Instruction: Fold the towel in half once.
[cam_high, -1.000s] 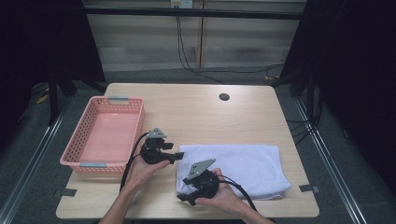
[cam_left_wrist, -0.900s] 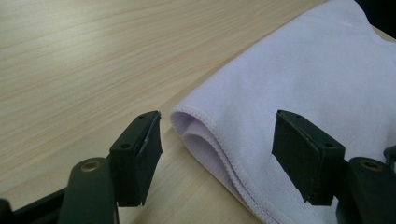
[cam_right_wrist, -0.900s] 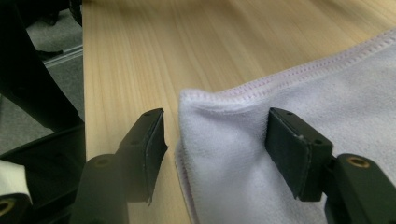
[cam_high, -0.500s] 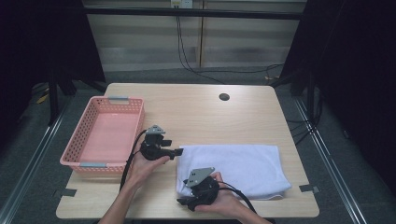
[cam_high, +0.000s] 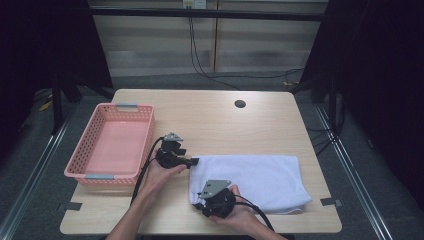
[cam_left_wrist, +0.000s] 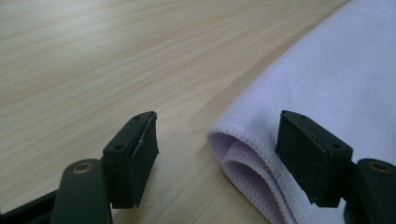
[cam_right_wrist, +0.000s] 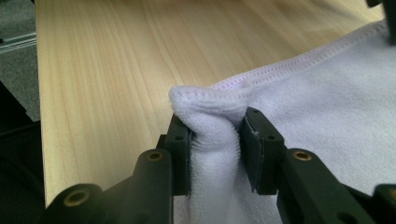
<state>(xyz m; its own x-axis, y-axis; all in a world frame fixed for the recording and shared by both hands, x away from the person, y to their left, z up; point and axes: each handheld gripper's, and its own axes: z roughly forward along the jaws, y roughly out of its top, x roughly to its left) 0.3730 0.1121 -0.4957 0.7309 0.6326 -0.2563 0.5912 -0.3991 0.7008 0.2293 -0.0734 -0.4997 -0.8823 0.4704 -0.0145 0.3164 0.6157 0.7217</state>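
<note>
A white folded towel (cam_high: 255, 175) lies flat on the right half of the wooden table (cam_high: 210, 117). My right gripper (cam_high: 200, 202) sits at the towel's near left corner. In the right gripper view its jaws have just been closing, and the gripper (cam_right_wrist: 215, 144) is shut on a pinched-up fold of the towel (cam_right_wrist: 327, 93). My left gripper (cam_high: 192, 161) is at the towel's far left corner. In the left gripper view it (cam_left_wrist: 217, 154) stands open, its jaws just opening wider. The towel's layered corner (cam_left_wrist: 243, 154) lies between them, untouched by the pads.
An empty pink basket (cam_high: 112, 145) stands at the table's left, close behind my left hand. A small round hole (cam_high: 240, 103) is in the tabletop at the back. Bare wood runs behind the towel. The table's front edge is right under my right hand.
My left gripper has shifted a little right, up to the towel's corner. My right hand has drawn slightly toward the table's front edge at the towel's near corner.
</note>
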